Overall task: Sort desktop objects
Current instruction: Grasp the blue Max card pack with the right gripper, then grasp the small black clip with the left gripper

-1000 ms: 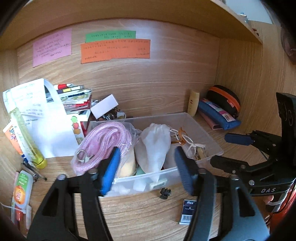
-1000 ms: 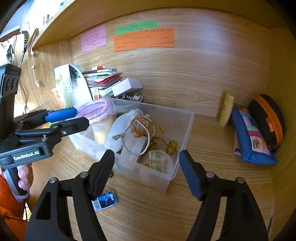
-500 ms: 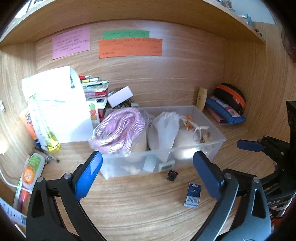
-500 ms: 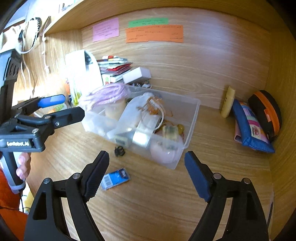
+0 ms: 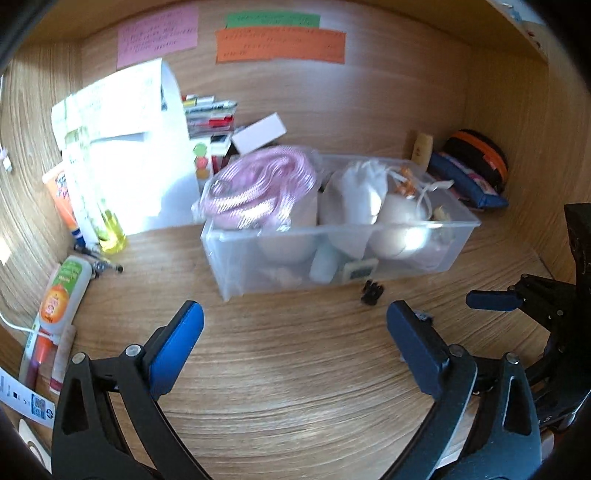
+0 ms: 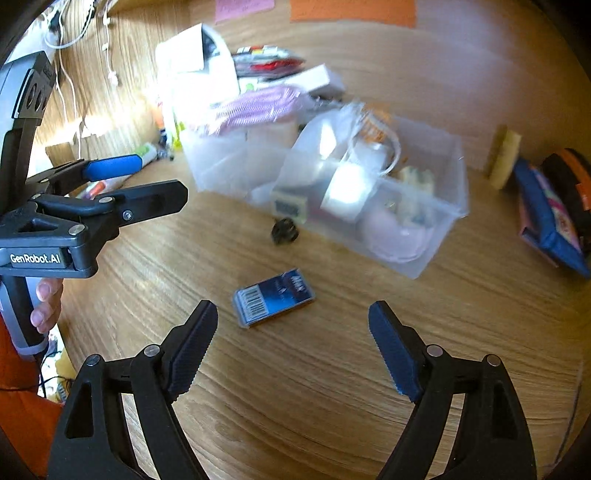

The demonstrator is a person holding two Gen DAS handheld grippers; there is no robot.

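On grained wood, a flat blue box [image 6: 274,297] (barcoded) lies before the right tool [image 6: 293,347] — both tools gaping, empty.

1. The desk [image 5: 295,369] is light brown wood with a wavy grain.
2. The storage box [image 5: 458,221] is clear, frosted plastic.
3. Inside it, a coiled cord [image 5: 258,184] is pink and a pouch [image 5: 354,192] is white.
4. A small box [image 6: 273,297] is dark blue with a white barcode panel.
5. A small clip [image 6: 283,230] is black.
6. Wall notes are pink [image 5: 157,35], green [image 5: 273,20] and orange [image 5: 280,46].
7. Both grippers [image 5: 295,350] [image 6: 291,347] are black with blue pads.
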